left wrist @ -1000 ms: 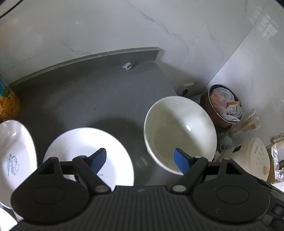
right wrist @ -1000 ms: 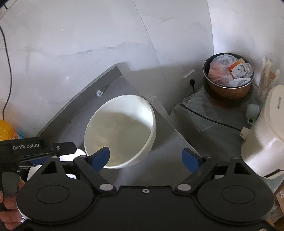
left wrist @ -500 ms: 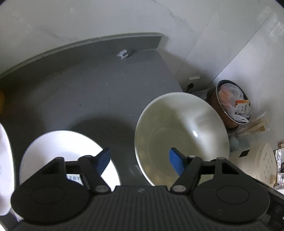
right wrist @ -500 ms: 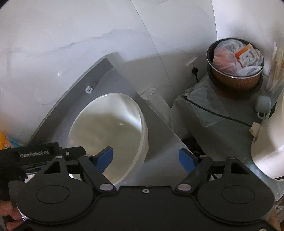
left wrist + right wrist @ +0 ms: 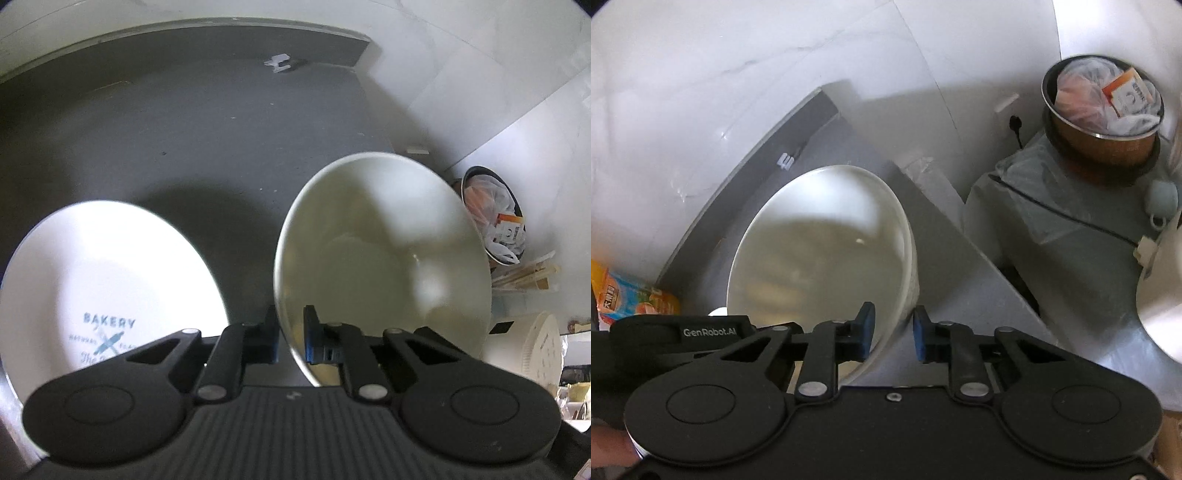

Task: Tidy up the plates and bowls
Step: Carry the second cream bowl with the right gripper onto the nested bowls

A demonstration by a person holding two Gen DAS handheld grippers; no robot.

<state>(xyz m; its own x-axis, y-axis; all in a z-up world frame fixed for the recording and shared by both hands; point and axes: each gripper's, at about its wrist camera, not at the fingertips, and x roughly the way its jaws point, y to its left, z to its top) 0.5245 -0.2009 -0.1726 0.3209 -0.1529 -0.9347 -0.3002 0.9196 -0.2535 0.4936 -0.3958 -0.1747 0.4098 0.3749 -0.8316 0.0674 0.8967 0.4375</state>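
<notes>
A large white bowl (image 5: 380, 258) sits on the dark grey counter (image 5: 184, 129) near its right edge. My left gripper (image 5: 291, 339) is shut on the bowl's near-left rim, one blue pad inside and one outside. From the right wrist view the same bowl (image 5: 820, 240) has my right gripper (image 5: 893, 334) shut on its right wall. The left gripper's black body (image 5: 683, 332) shows at the bowl's left. A white plate (image 5: 107, 273) printed "BAKERY" lies flat to the left of the bowl.
Past the counter's right edge stand a brown pot (image 5: 1104, 110) stuffed with plastic bags, a white rice cooker (image 5: 1163, 295) and a black cable (image 5: 1071, 218). A juice carton (image 5: 631, 295) stands at the counter's left. A small white clip (image 5: 279, 62) lies near the back wall.
Both grippers moved in on the bowl and went from wide open to shut on its rim, left on the left side, right on the right side.
</notes>
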